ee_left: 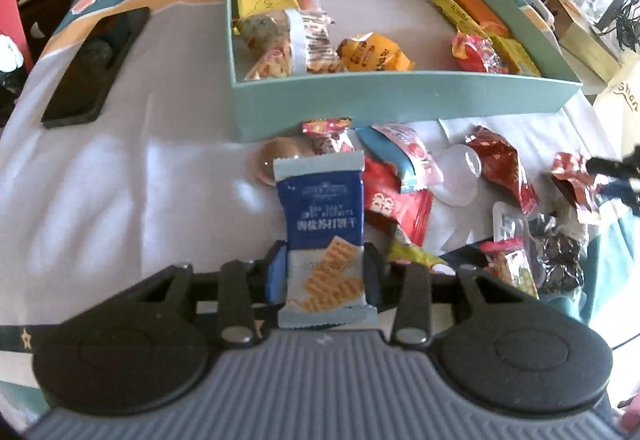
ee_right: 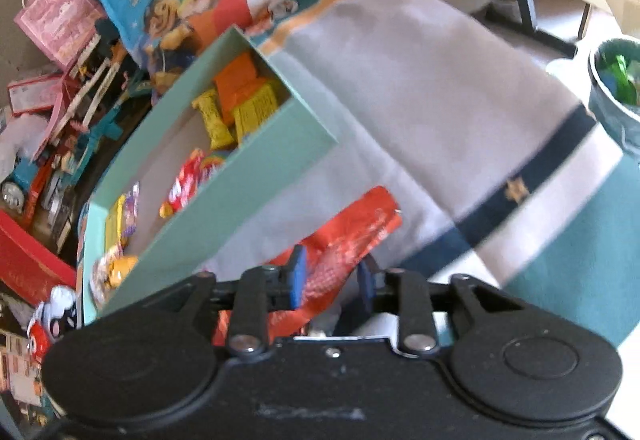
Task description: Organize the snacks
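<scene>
Two packets are in my jaws, one per hand, and both should go into the mint-green box (ee_left: 400, 99) that fills the upper middle of the left wrist view. That box is stiff card with low walls and stands on the cloth-covered bench (ee_left: 140, 179); it already holds yellow, orange and red packets at its two ends, with bare floor in the middle.

The left gripper (ee_left: 325, 272) is closed on the blue cracker packet (ee_left: 320, 207), pads pressing its lower sides at the bottom centre of the frame. I judge it light and puffed with air, the film slippery and the crackers brittle, so a gentle hold on the side seams suits it better than a squeeze across the middle.

In the right wrist view the red wrapper (ee_right: 344, 240) lies between the jaws of the right gripper (ee_right: 332, 282), lower centre. The left pad touches it; I cannot tell whether the right pad does. It looks crinkly, limp and nearly weightless, so I would grip it near a crimped end.

Loose snacks (ee_left: 420, 199) lie piled just below the box's near wall.
</scene>
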The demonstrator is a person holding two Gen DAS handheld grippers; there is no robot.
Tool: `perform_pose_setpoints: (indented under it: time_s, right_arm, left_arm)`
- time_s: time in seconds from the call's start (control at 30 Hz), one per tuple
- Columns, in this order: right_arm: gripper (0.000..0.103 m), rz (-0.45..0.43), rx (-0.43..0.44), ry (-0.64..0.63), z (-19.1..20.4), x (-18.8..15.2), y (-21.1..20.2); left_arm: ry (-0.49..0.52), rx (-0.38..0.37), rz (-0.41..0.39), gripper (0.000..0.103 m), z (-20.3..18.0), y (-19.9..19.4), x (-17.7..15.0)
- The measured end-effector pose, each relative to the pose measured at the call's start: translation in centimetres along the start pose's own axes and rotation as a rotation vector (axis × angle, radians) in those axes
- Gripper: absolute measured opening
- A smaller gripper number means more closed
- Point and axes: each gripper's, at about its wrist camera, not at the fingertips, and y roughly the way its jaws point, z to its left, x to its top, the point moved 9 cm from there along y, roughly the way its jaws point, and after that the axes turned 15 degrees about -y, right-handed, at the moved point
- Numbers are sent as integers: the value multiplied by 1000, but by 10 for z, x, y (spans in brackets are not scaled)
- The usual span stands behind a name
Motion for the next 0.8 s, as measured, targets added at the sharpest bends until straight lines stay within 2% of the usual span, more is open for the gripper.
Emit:
perform_pose_setpoints:
  time_s: [0.03,0.07,0.2,0.33,0.43,0.5,0.57,0.63,0.8]
  right_arm:
    - [58,16,17,-11,1,-5,-2]
    - [61,36,37,-27,4,-10,-4]
    - [61,57,60,-140,14,-13,-18]
    - [61,0,91,-260,29,2,-35]
    - [60,-40,36,-379,32,14,-37]
    - [60,-47,-29,-501,32,19,-32]
    - [60,-16,-75,-616,32,17,-25]
    - [60,25,-85,-699,34,14,-16]
    - [60,100,-107,-850,45,10,16]
  left_arm:
    - [-8,3,-1,40,1,0,0]
    - [-15,6,-3,40,2,-1,1]
    - [-31,32,-13,47,13,-2,6]
    - [-51,55,-15,56,23,-2,8]
    - [-52,66,-15,59,24,-1,9]
    - [-47,72,-14,61,24,-1,8]
    - [-46,79,-13,62,24,1,8]
    - [-48,87,-14,64,24,2,9]
    - [-54,95,-13,69,22,6,13]
